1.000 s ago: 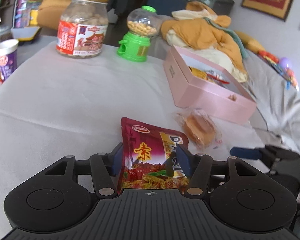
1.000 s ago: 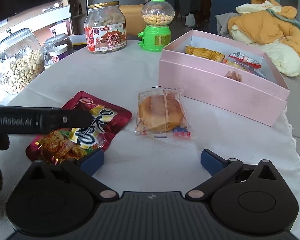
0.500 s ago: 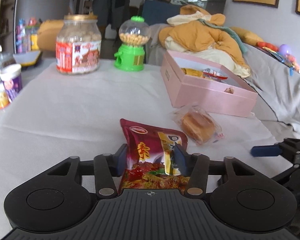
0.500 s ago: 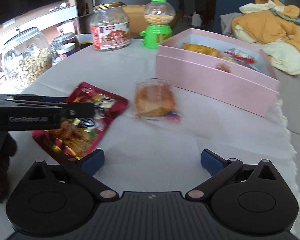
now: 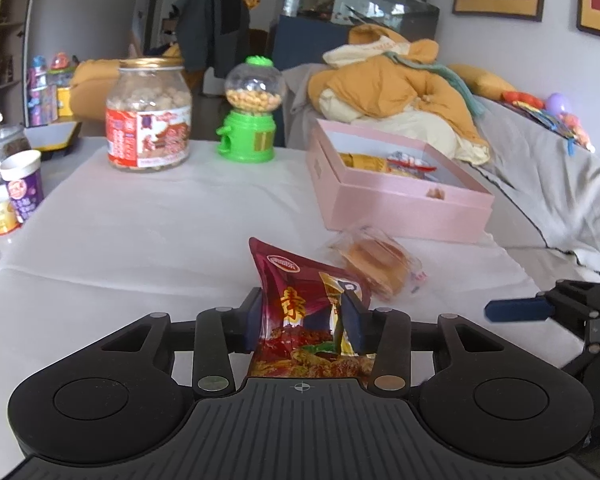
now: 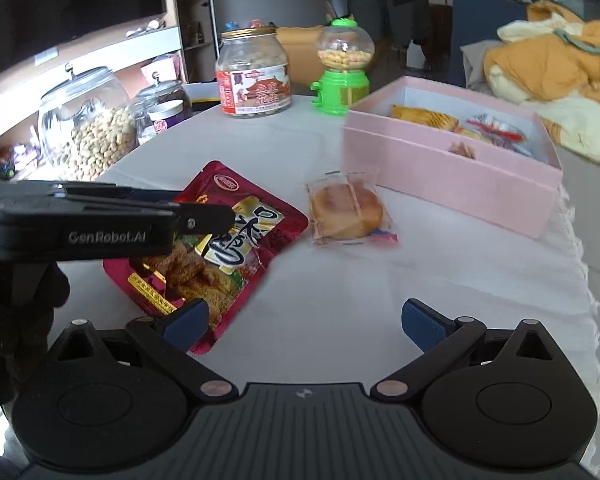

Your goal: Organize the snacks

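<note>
Bare white surface (image 6: 320,292) spreads at lower centre; the wrapped pastry (image 6: 346,210) lies before the pink box (image 6: 452,172) at upper right.

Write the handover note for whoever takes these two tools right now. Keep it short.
Left tool: shut on the red snack packet, fingers pinching its near half; the packet looks raised off the white tablecloth.
Right tool: open, holding nothing, hovering over the cloth near the table's front edge.
Wrapped pastry: loose on the cloth, just in front of the pink box.
Done: the box is open and already holds several snack packs.
Left: carry the red packet into the box, then pick up the pastry, probably with the right tool, and box it too.
</note>
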